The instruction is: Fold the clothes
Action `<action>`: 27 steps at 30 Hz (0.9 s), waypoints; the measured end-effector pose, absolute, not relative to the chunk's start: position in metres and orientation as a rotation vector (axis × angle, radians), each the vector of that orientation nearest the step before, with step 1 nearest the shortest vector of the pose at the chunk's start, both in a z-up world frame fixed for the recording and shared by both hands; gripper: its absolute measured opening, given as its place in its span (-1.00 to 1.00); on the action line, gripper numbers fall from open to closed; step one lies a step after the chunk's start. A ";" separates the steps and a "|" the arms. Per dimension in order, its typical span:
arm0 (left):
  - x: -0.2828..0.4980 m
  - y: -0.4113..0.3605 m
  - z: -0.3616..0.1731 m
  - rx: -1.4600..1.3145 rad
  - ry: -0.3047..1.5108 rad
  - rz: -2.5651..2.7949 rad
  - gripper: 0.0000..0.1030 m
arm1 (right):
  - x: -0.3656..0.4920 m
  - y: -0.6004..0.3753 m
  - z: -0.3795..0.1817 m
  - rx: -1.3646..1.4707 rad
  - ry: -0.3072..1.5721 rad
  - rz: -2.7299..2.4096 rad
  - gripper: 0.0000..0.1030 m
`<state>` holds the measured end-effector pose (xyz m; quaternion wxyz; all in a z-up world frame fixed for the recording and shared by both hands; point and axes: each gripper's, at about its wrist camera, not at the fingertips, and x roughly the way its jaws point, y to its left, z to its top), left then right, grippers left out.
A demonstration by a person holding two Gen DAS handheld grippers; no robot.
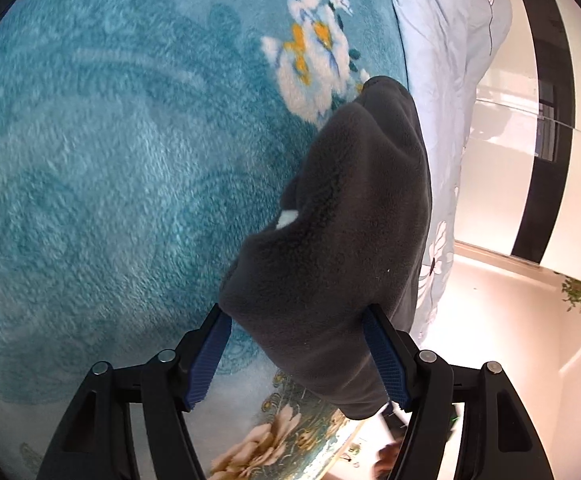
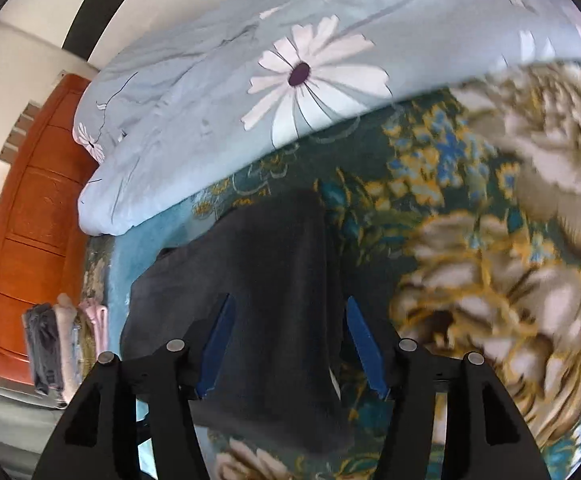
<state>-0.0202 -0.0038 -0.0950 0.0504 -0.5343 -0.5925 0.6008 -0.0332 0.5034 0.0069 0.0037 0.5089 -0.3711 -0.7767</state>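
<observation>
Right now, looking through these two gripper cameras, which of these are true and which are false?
1. A dark grey fleece garment lies on a teal floral blanket. True.
2. The right gripper is clamped shut on the garment. False: its blue pads stand apart.
3. A pale blue daisy-print quilt lies beside the blanket. True.
4. The door behind is white. False: the wooden door is orange-brown.
5. The left gripper is open. True.

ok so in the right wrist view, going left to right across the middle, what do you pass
orange wooden door → stack of folded clothes → dark grey fleece garment → floral blanket
</observation>
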 end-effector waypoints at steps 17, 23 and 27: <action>-0.050 0.009 -0.082 -1.620 -1.666 1.940 0.87 | 0.018 0.468 -0.076 1.360 -1.699 -2.160 0.70; -0.069 0.006 -0.080 -1.654 -1.744 1.894 0.96 | -0.022 0.446 -0.073 1.365 -1.610 -2.201 0.78; -0.067 0.006 -0.089 -1.670 -1.781 1.879 0.96 | -0.038 0.431 -0.073 1.409 -1.550 -2.240 0.85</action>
